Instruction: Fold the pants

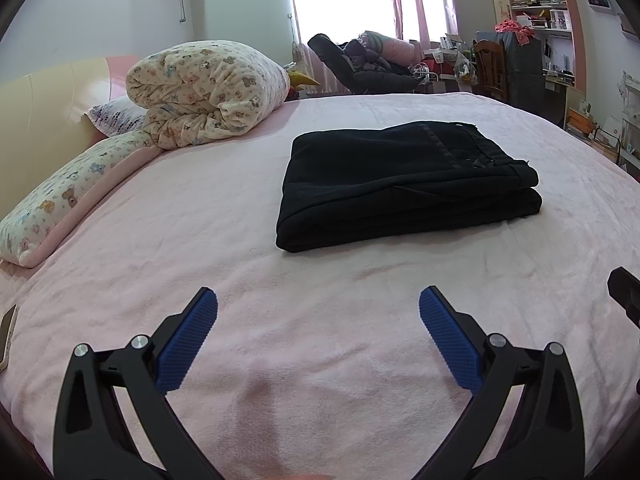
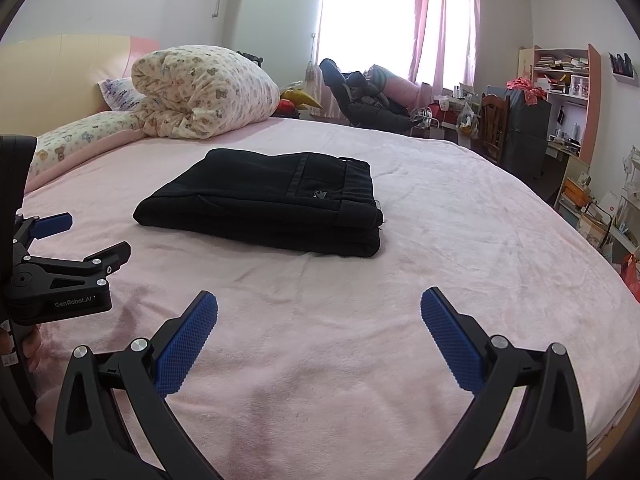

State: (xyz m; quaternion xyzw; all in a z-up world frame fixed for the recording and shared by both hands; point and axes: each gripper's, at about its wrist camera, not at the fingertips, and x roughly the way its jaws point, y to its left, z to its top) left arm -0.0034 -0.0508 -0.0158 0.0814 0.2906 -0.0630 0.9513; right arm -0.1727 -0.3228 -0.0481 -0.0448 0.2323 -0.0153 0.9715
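Observation:
Black pants [image 1: 404,184] lie folded into a compact rectangle on the pink bed cover [image 1: 248,216], waistband uppermost. My left gripper [image 1: 318,308] hovers open over bare cover, short of the pants, nothing between its blue pads. The right wrist view shows the same folded pants [image 2: 264,200] ahead and slightly left. My right gripper [image 2: 319,308] is open and empty, also well short of them. The left gripper [image 2: 94,236] appears at that view's left edge, open, held by a hand.
A rolled bear-print quilt [image 1: 208,92] and pillows [image 1: 72,196] sit at the head of the bed, far left. A dark recliner [image 1: 360,68], wooden chair [image 1: 490,64] and cluttered shelves [image 1: 548,28] stand beyond the bed's far right side. A phone [image 1: 8,336] lies at the left edge.

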